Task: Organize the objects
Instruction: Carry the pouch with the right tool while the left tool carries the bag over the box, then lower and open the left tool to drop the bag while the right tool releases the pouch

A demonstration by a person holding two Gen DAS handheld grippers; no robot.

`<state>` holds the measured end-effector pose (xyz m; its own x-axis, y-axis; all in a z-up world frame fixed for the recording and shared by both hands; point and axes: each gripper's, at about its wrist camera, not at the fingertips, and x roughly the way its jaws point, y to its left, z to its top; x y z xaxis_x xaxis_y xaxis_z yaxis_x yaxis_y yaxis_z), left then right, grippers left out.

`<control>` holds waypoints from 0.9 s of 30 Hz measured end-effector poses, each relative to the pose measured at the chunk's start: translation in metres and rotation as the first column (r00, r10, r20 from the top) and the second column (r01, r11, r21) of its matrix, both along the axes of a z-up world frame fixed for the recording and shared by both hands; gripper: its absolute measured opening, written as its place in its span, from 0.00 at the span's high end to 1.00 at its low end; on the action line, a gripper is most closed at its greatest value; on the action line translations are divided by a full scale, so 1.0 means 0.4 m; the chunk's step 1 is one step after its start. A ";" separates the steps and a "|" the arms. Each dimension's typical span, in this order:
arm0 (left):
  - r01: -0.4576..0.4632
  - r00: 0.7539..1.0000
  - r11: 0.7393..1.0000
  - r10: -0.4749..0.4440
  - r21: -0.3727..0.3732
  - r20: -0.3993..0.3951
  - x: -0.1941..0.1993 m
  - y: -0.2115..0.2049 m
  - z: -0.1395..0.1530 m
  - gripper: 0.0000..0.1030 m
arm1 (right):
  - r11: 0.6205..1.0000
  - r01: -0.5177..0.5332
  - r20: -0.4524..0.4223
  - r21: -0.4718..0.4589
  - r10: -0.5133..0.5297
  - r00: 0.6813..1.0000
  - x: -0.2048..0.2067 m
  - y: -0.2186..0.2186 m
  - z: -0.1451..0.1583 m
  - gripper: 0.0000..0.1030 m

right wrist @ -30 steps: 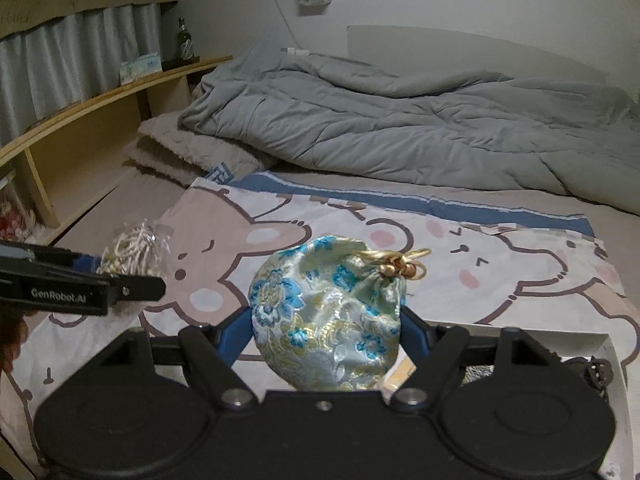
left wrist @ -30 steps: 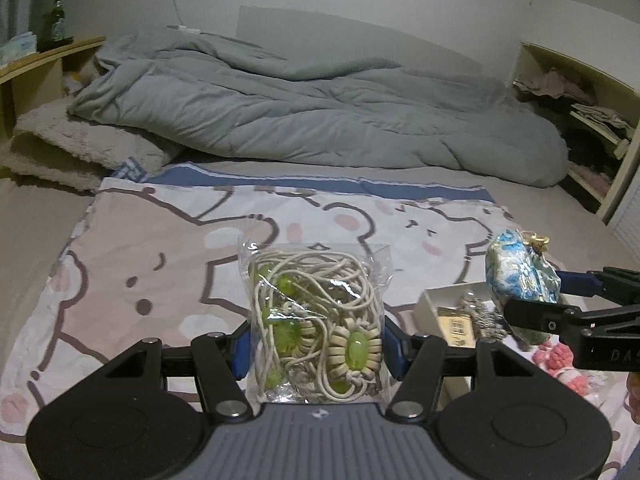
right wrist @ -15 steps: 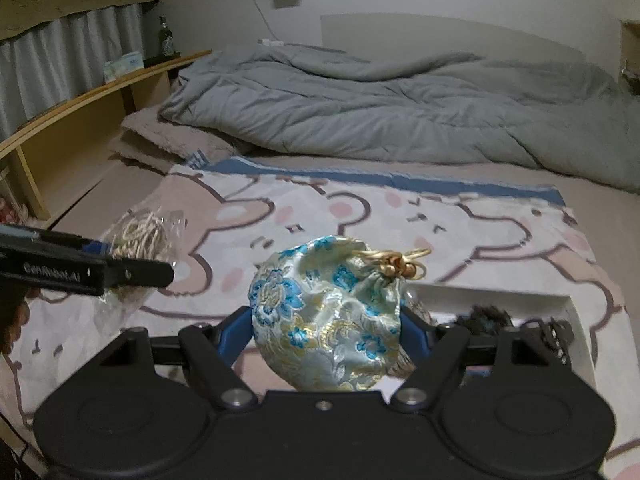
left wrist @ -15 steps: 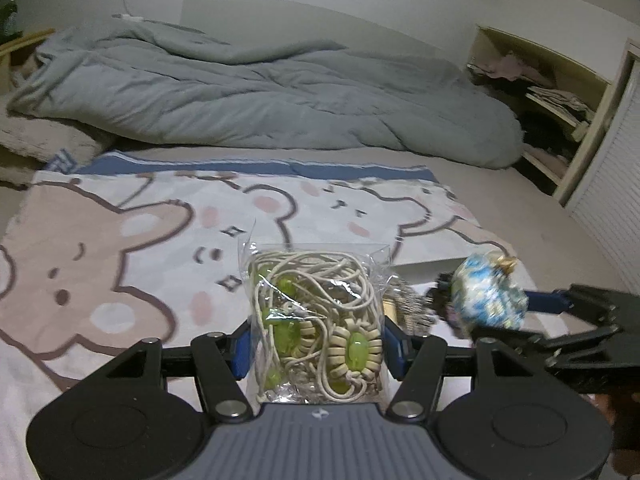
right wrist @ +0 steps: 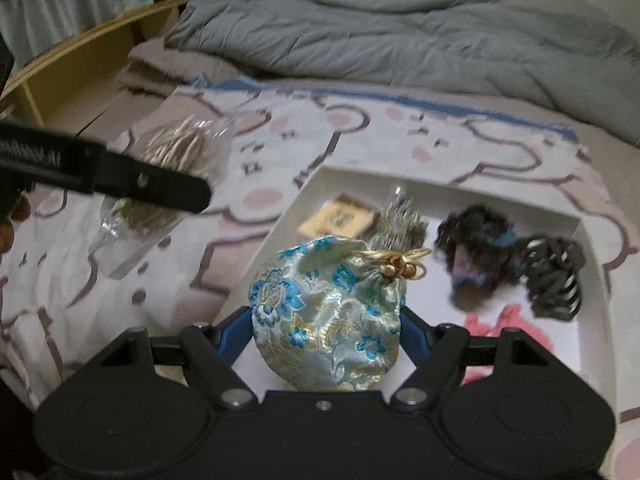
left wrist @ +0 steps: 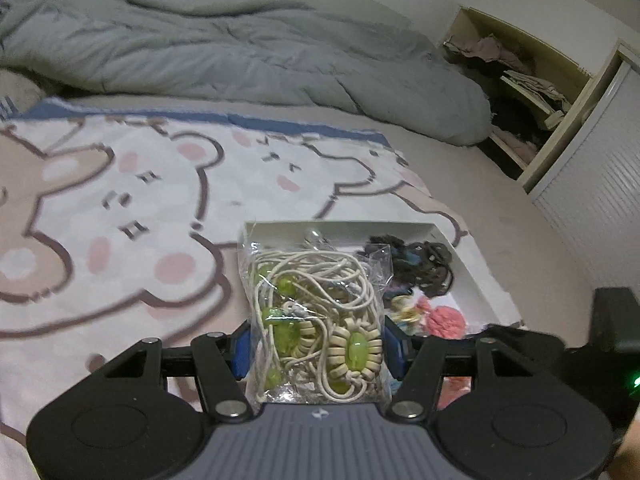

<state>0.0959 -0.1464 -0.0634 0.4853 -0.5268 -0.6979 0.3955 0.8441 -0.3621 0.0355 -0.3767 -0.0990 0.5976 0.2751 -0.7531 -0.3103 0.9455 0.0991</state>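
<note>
My left gripper (left wrist: 316, 340) is shut on a clear plastic bag of cream cords with green beads (left wrist: 316, 312), held above the near left side of a white box (left wrist: 472, 276). The bag also shows in the right wrist view (right wrist: 168, 184), behind the left gripper's finger (right wrist: 120, 176). My right gripper (right wrist: 326, 328) is shut on a pale blue brocade pouch with a gold tie (right wrist: 328, 312), held over the white box (right wrist: 280, 232). The box holds dark hair ties (right wrist: 480, 248), a black claw clip (right wrist: 552, 276), a tan card (right wrist: 340, 220) and a pink item (right wrist: 512, 328).
The box lies on a bear-print blanket (left wrist: 140, 200) on the bed. A grey duvet (left wrist: 240, 52) is heaped at the back. A shelf with clothes (left wrist: 520, 92) stands at the right. A wooden ledge (right wrist: 80, 48) runs along the left.
Both grippers have moved right and down toward the white box, each still holding its item. The box is now directly under both of them.
</note>
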 end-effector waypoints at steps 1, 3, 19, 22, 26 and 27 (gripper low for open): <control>-0.001 1.000 1.000 0.000 -0.009 -0.009 0.000 -0.008 -0.006 0.40 | 1.000 -0.010 -0.009 0.001 0.010 1.000 0.000 -0.003 -0.012 0.25; -0.004 1.000 1.000 0.004 -0.021 -0.026 -0.001 -0.025 -0.017 0.40 | 1.000 -0.021 -0.024 -0.001 0.021 0.999 0.004 -0.006 -0.032 0.25; -0.039 0.988 0.996 0.027 -0.081 -0.151 -0.003 -0.112 -0.096 0.40 | 0.996 0.012 -0.130 -0.090 -0.024 0.991 0.002 -0.098 -0.125 0.25; -0.060 0.984 0.995 0.045 -0.085 -0.174 -0.006 -0.125 -0.116 0.40 | 0.994 0.031 -0.124 -0.107 -0.044 0.991 -0.004 -0.123 -0.125 0.25; -0.073 0.981 0.994 0.057 -0.080 -0.184 -0.006 -0.142 -0.136 0.40 | 0.994 0.045 -0.115 -0.100 -0.057 0.992 -0.013 -0.144 -0.121 0.25; -0.072 0.982 0.995 0.058 -0.074 -0.182 -0.005 -0.147 -0.139 0.40 | 0.995 0.045 -0.112 -0.092 -0.055 0.992 -0.016 -0.148 -0.119 0.25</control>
